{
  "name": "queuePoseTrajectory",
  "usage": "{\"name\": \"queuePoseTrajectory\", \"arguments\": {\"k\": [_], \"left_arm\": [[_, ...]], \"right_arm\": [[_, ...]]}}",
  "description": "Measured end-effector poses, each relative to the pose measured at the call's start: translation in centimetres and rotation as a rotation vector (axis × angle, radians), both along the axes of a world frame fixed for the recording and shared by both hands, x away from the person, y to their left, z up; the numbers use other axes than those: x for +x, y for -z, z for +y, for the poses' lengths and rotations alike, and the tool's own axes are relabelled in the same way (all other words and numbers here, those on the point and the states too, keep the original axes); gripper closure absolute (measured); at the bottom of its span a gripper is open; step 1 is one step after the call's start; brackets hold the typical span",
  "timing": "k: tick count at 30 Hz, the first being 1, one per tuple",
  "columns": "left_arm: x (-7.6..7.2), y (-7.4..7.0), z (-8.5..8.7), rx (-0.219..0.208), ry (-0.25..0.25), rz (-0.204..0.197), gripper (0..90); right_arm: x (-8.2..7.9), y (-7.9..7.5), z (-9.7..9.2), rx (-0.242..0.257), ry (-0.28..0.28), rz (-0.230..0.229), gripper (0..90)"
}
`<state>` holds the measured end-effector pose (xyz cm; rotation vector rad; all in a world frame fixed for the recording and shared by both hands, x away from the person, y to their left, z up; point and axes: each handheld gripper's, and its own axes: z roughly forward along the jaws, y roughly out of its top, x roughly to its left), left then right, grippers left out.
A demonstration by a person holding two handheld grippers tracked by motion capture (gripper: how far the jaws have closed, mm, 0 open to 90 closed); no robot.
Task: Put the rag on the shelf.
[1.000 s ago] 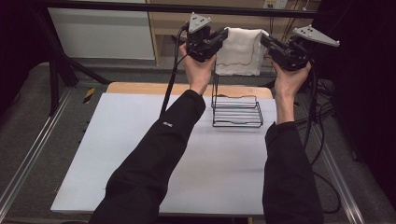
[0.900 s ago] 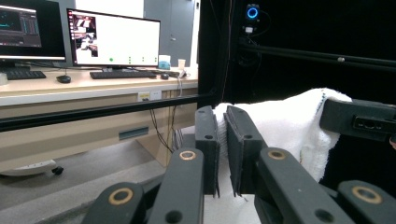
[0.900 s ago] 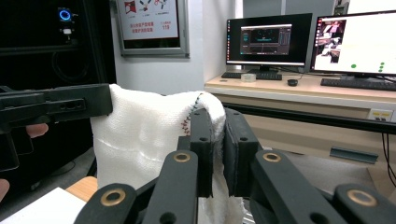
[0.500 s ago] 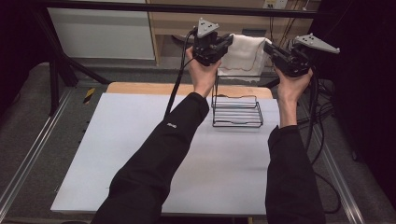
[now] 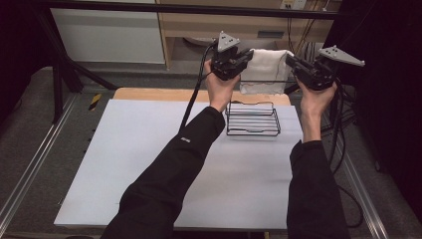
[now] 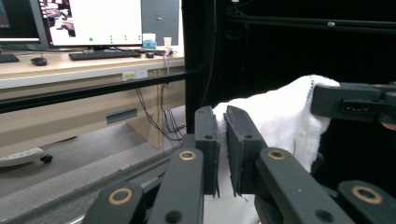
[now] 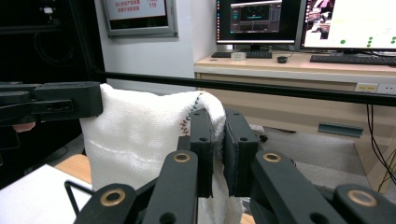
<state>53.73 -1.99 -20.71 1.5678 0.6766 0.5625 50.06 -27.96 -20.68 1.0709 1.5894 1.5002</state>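
A white towel (image 5: 265, 69) hangs stretched between my two grippers above the far edge of the table. My left gripper (image 5: 243, 58) is shut on its left upper corner, and in the left gripper view the jaws (image 6: 222, 117) pinch the cloth (image 6: 280, 112). My right gripper (image 5: 291, 62) is shut on the right upper corner; the right gripper view has the pads (image 7: 215, 116) closed over the towel's stitched hem (image 7: 135, 135). A black wire rack (image 5: 252, 119) stands on the table just below the towel.
A white mat (image 5: 149, 149) covers the table, with a wooden strip (image 5: 149, 93) along its far edge. A black frame bar (image 7: 303, 91) runs across behind the towel. Desks with monitors (image 7: 254, 21) stand farther back. Cables trail from both grippers.
Both hands have sunk a little with the towel held between them, bringing it lower toward the wire rack. The grips have not changed.
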Motion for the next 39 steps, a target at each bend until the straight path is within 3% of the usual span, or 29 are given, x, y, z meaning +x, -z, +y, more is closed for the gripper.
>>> {"name": "queuePoseTrajectory", "arguments": {"k": [6, 18, 27, 39], "left_arm": [[-0.5, 0.6, 0.6, 0.028, 0.017, -0.002, 83.3], [-2.0, 1.0, 1.4, 0.039, 0.07, 0.015, 83.0], [-3.0, 1.7, 1.9, 0.041, 0.101, 0.052, 82.6], [-4.2, 2.8, 1.9, 0.089, 0.126, 0.087, 82.1]], "right_arm": [[-0.7, 0.8, 0.1, -0.008, -0.01, 0.008, 83.2], [-2.3, 1.2, 0.3, -0.031, -0.037, 0.004, 82.8], [-3.5, 1.8, 0.3, -0.039, -0.054, 0.014, 82.4], [-5.0, 3.4, 0.0, -0.057, -0.089, 0.035, 81.6]]}}
